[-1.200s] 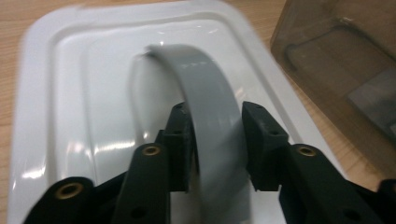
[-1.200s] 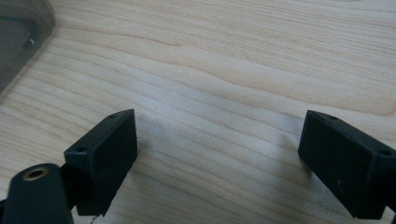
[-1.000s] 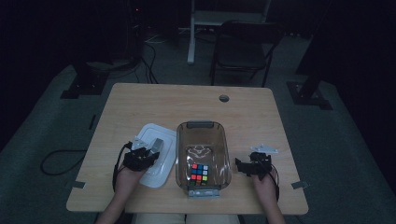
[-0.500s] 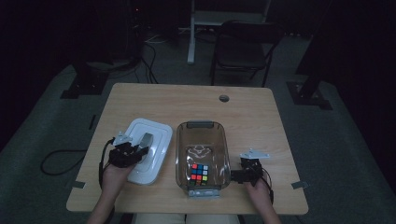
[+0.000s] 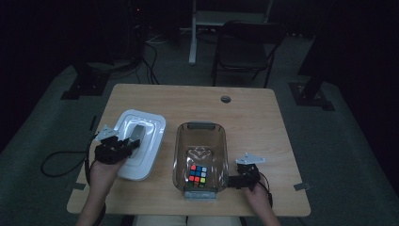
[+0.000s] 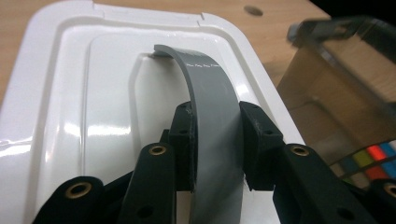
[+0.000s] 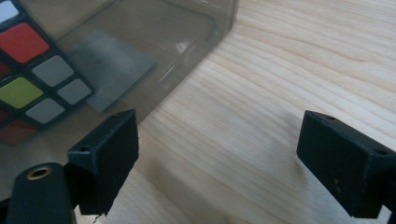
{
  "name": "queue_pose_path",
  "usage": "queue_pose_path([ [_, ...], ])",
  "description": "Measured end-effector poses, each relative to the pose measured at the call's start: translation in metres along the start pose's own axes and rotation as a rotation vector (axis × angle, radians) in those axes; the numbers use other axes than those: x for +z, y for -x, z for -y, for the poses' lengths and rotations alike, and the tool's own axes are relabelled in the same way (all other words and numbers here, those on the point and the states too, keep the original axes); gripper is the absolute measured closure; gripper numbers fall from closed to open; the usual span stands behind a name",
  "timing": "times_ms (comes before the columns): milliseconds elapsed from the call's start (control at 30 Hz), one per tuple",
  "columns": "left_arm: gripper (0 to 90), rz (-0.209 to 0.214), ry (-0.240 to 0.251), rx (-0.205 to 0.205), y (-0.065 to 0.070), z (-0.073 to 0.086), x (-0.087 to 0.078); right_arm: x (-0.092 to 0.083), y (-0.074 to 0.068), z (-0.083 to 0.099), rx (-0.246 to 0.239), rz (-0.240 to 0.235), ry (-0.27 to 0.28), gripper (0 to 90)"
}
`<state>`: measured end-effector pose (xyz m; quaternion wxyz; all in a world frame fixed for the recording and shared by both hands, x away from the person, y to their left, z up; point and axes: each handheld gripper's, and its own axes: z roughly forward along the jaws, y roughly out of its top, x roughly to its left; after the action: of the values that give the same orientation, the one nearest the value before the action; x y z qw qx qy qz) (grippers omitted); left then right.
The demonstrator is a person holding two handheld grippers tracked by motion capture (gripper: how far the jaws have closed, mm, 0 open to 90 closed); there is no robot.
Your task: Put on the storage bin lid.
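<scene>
My left gripper [image 5: 126, 146] is clamped on the grey handle [image 6: 212, 116] of the white lid [image 5: 139, 141]; in the left gripper view both black pads press against the sides of that curved strap, which arches up from the lid's middle. From the high view, I see the lid at the left side of the wooden table [image 5: 244, 108], just beside the clear container [image 5: 200, 157] but not on it, with my left hand [image 5: 104, 169] at its near edge. Whether the lid rests flat on the table or hangs slightly raised, I cannot tell.

The container stands open in the middle of the table, its long side running near to far. A colour cube [image 5: 198, 174] lies inside at the near end.

My right gripper [image 5: 231, 181] sits just to the right of the container's near corner, its jaws apart with nothing between them. In the right gripper view the left pad lies close against the container's wall [image 7: 154, 70], though I cannot tell if it touches, and the cube [image 7: 32, 84] shows through the plastic.
</scene>
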<state>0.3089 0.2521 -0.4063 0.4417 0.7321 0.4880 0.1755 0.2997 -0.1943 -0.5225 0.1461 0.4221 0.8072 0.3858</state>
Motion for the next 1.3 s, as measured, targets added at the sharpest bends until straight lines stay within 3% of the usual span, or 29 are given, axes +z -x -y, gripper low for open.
queue_pose_path([
  [100, 70.1, 0.005, 0.023, 0.019, 0.005, -0.008, -0.008, 0.001, -0.003, -0.001, 0.0, -0.009, 0.005, 12.7],
  [233, 70.1, 0.045, 0.059, 0.028, 0.01, -0.018, -0.019, 0.004, -0.009, -0.004, -0.014, -0.014, 0.006, 12.7],
  [667, 70.2, 0.122, 0.037, 0.112, 0.036, -0.03, -0.017, 0.017, -0.029, -0.013, -0.044, -0.039, 0.015, 12.6],
  [867, 70.2, 0.191, 0.03, 0.101, 0.039, -0.032, -0.012, 0.024, -0.04, -0.019, -0.057, -0.063, 0.009, 12.2],
  [1167, 70.2, 0.206, 0.014, 0.123, 0.046, -0.034, -0.007, 0.037, -0.056, -0.031, -0.084, -0.077, 0.015, 12.0],
  [1300, 70.3, 0.219, 0.021, 0.114, 0.048, -0.034, -0.004, 0.045, -0.064, -0.039, -0.106, -0.068, 0.012, 12.0],
])
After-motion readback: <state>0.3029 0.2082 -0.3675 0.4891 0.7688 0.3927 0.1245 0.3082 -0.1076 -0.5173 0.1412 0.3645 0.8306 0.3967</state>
